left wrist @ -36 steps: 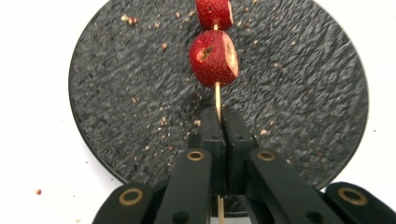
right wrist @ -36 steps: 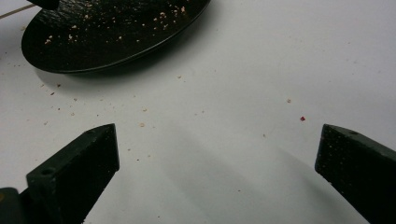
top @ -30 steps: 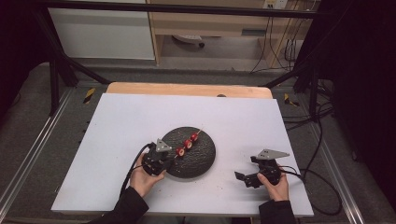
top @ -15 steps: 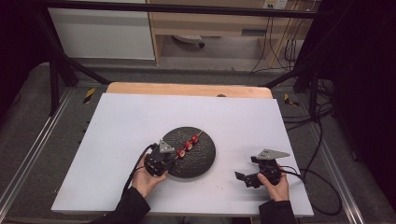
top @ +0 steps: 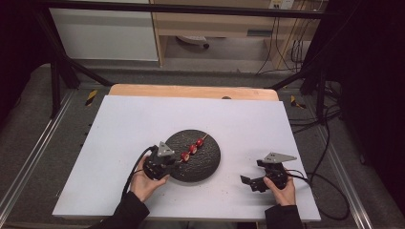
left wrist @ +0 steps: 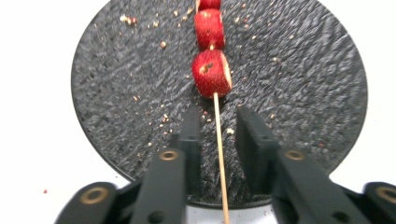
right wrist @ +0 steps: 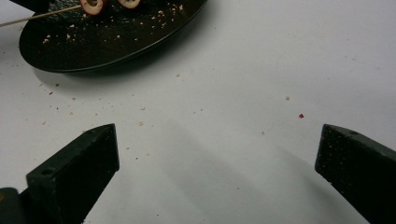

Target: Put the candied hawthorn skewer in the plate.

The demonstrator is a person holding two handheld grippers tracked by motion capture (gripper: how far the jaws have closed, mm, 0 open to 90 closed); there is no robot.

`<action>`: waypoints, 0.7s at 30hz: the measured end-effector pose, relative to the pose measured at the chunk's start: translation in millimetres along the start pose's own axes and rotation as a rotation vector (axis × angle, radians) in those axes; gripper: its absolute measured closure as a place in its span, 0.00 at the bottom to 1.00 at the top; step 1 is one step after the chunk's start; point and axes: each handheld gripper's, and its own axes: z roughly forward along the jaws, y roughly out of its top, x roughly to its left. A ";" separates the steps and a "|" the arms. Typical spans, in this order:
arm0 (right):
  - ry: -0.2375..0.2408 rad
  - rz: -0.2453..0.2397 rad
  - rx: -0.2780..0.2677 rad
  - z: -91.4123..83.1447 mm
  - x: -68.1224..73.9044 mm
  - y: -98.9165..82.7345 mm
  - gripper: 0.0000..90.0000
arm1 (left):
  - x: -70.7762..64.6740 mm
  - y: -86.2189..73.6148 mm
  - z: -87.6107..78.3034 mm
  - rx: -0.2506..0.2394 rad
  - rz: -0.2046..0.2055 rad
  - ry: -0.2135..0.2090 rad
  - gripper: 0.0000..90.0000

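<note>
A wooden skewer threaded with red fruit pieces lies across a round black plate. My left gripper sits at the plate's near left rim. Its jaws have just been opening, and the bare stick runs through the gap between them with neither pad pressing on it. In the high view the left gripper meets the skewer on the plate. My right gripper rests on the white table to the plate's right. Its jaws stand wide open with nothing between them.
Crumbs are scattered on the plate and on the white tabletop around it. A wooden strip edges the table's far side. Cables trail off the right side. A metal frame surrounds the table.
The skewer and the left gripper have shifted slightly down and left toward the plate. The right hand has stayed where it was.
</note>
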 end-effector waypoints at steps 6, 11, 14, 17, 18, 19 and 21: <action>0.002 0.008 -0.003 -0.7 0.1 0.3 0.01 | 9.6 -2.3 -16.0 -0.039 0.019 -0.023 0.58; 0.002 0.006 -0.005 -1.0 -0.2 0.5 0.01 | 17.4 -8.1 -26.9 -0.038 0.034 -0.027 0.38; 0.005 0.013 -0.006 -1.6 -0.1 0.7 0.01 | 22.9 -12.9 -33.3 -0.038 0.030 -0.044 0.29; 0.006 0.015 -0.007 -1.8 -0.1 0.8 0.01 | 29.9 -18.7 -38.8 -0.046 0.023 -0.043 0.22; 0.007 0.017 -0.008 -1.8 0.1 0.8 0.01 | 32.2 -21.0 -40.3 -0.049 0.022 -0.041 0.20; 0.007 0.013 -0.008 -1.8 -0.2 0.7 0.01 | 34.5 -23.5 -41.6 -0.050 0.020 -0.036 0.17; 0.005 0.012 -0.006 -1.8 0.0 0.6 0.01 | 39.5 -29.1 -44.2 -0.050 0.007 -0.029 0.12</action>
